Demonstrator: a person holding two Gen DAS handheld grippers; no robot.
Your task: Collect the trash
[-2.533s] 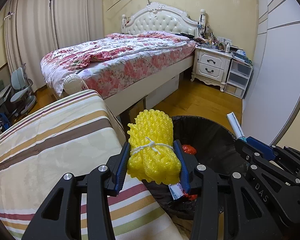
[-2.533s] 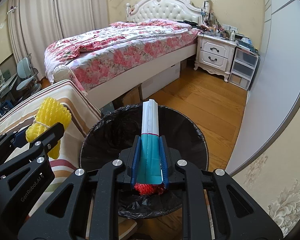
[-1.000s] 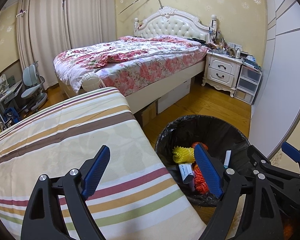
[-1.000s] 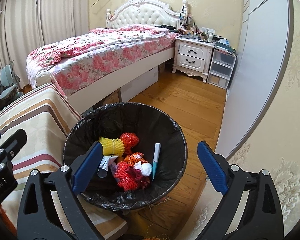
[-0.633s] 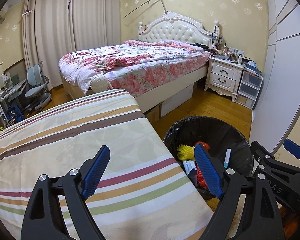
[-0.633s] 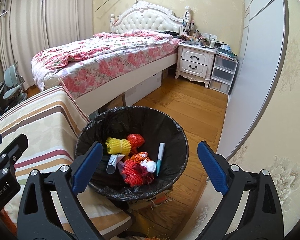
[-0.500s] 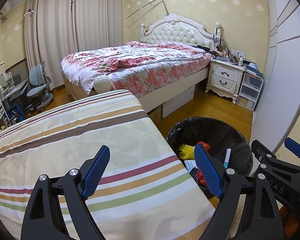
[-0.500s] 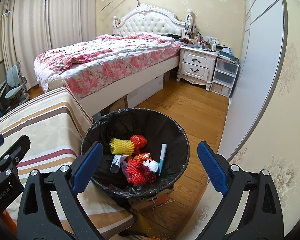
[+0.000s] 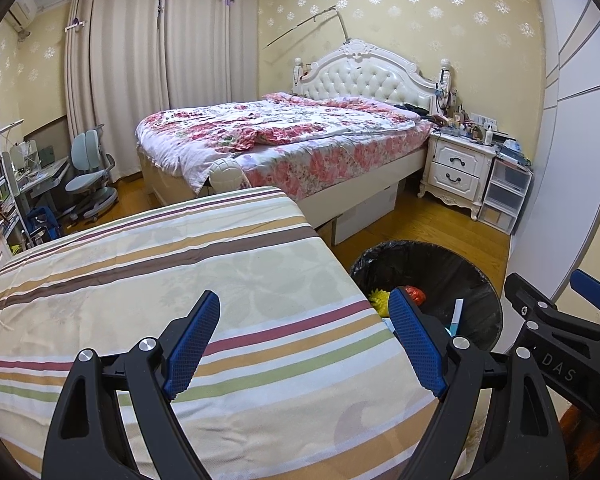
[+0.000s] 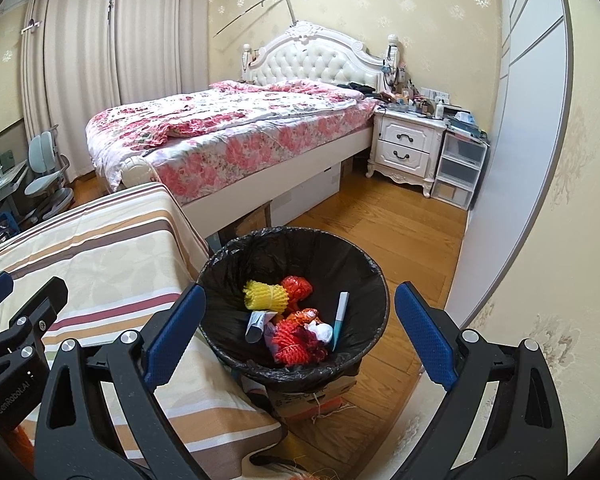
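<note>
1. Both grippers have backed away from the bin since the earlier frames; the yellow foam net and teal tube now lie inside it.
2. My left gripper and right gripper stand spread wide, holding nothing.
3. I'd scan the striped cloth for leftovers; I see none.
4. Nearby: floral bed, nightstand; the bin crowds the cloth's edge.

floral bed, nightstand, striped cloth

- The trash bin is partly hidden behind the left gripper's right finger.
- Items on the nightstand are too small to identify.
- The cardboard box sits mostly hidden under the bin.
</note>
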